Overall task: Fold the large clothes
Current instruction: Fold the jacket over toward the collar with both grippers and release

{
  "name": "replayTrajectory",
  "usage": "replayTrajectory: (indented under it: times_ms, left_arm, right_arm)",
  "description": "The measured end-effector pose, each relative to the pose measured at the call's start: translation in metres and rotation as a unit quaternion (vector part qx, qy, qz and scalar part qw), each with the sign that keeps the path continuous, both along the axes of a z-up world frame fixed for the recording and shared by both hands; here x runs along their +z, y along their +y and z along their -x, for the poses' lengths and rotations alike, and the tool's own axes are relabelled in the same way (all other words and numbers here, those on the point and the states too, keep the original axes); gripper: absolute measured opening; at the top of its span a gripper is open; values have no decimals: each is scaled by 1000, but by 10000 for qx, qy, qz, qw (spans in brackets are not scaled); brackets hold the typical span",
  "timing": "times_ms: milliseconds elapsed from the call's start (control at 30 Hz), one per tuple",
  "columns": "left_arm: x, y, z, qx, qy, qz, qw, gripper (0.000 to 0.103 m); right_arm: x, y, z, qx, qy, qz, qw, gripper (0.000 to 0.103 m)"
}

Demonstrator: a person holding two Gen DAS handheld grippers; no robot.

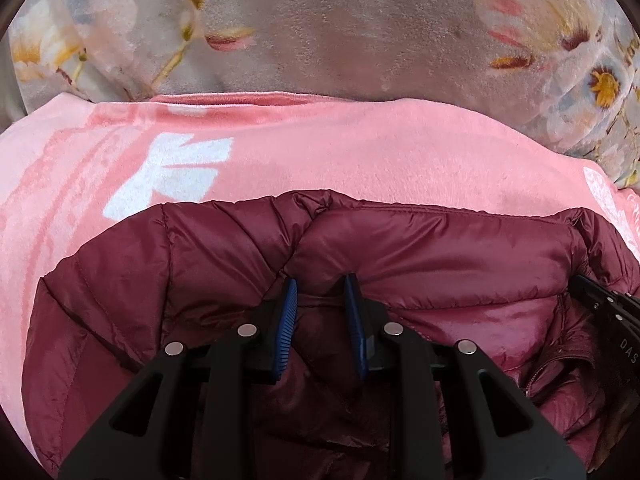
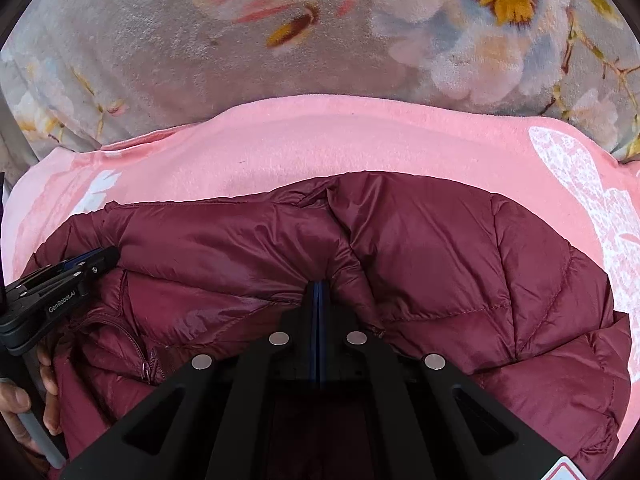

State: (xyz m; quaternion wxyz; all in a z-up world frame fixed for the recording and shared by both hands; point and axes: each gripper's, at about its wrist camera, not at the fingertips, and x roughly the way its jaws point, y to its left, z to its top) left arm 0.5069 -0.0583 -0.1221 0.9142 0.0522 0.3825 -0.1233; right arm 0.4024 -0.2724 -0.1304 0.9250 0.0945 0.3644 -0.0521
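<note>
We see the jacket [image 1: 400, 248] folded on a pink blanket [image 1: 360, 148] over a floral cover [image 1: 340, 32]. Our left tool [image 1: 321, 286] pinches a puffy fold of it; our right tool [image 2: 319, 285] is clamped tight on another fold.

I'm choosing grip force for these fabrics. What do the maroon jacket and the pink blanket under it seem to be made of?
Maroon jacket: likely thin nylon or polyester shell, padded; glossy sheen, stitched puffy panels. Pink blanket: probably fleece or plush; matte, fuzzy nap.
</note>
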Motion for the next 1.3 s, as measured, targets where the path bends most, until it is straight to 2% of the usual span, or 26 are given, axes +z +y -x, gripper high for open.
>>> replayTrajectory:
  times_ms: [533,700,767,833,867,900,933,967,1000,1100,1200,1300]
  left_arm:
    - [-1,-1,0,-7,-25,-68,10000,24]
    - [-1,3,-2,-19,15,75,10000,25]
    - [3,6,6,-1,53,-30,10000,26]
    - [15,15,31,-5,130,-103,9999,31]
    - [25,25,52,-156,105,31,9998,40]
    - [32,35,71,-261,83,98,9996,52]
    - [39,47,91,-299,65,120,9995,60]
    - [46,67,120,-292,77,155,9994,72]
    - [50,83,140,-272,119,207,9993,78]
    - [51,143,205,-61,438,283,9986,82]
    - [36,201,252,273,868,426,9949,82]
    - [13,254,293,616,1325,1168,9823,82]
  right_arm:
    - [0,-4,0,30,-46,-160,9999,0]
    - [-1,-21,4,100,-238,-883,9958,0]
    - [5,-23,18,-33,-255,-950,9951,0]
    - [20,-23,52,-120,-241,-1164,9928,10]
    - [31,-23,83,-39,-361,-1254,9914,18]
    - [39,-23,108,-13,-417,-1216,9917,34]
    - [45,-23,137,-38,-469,-1117,9926,43]
    - [51,-26,183,-128,-549,-993,9935,59]
    - [52,-30,213,-176,-567,-960,9936,67]
    - [46,-47,304,-305,-405,-1081,9928,73]
    - [23,-61,393,-596,-129,-1356,9889,77]
    - [-5,-62,452,-806,111,-1668,9826,79]
